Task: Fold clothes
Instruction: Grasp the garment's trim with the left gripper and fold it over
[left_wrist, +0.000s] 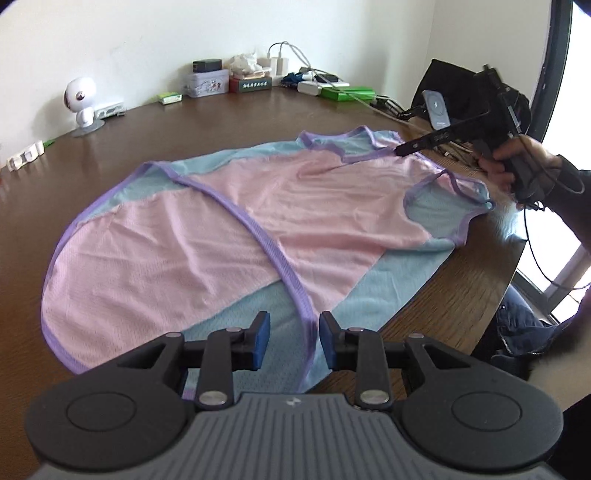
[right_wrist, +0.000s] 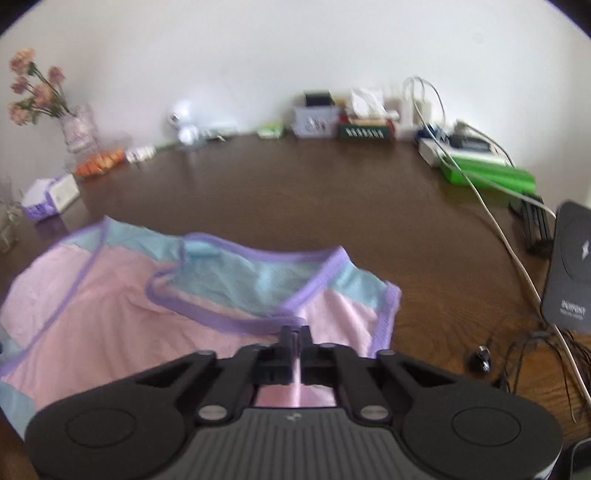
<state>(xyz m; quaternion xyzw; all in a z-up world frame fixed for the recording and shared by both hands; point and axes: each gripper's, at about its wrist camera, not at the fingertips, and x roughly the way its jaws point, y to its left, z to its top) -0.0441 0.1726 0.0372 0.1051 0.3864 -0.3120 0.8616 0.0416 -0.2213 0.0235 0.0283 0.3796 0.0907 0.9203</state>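
A sleeveless jersey (left_wrist: 258, 221), pink and light blue with purple trim, lies spread on the brown table (left_wrist: 207, 129). Part of it is folded over, so a purple hem band (left_wrist: 258, 236) runs diagonally across it. My left gripper (left_wrist: 294, 339) hovers open over the near end of that band, its blue pads (left_wrist: 261, 341) either side of the trim. My right gripper (left_wrist: 400, 149), held by a hand (left_wrist: 517, 162), is at the far neckline. In the right wrist view its fingers (right_wrist: 285, 341) are pinched together on the jersey (right_wrist: 110, 314) just below the purple collar trim (right_wrist: 221, 317).
Along the far wall stand a small white camera (left_wrist: 81, 103), tins and boxes (left_wrist: 207, 83), chargers with cables (left_wrist: 280, 61) and green boxes (left_wrist: 347, 92). A dark charging stand (right_wrist: 572, 266) and loose cables (right_wrist: 517, 354) lie right of the jersey. A flower vase (right_wrist: 77, 125) stands far left.
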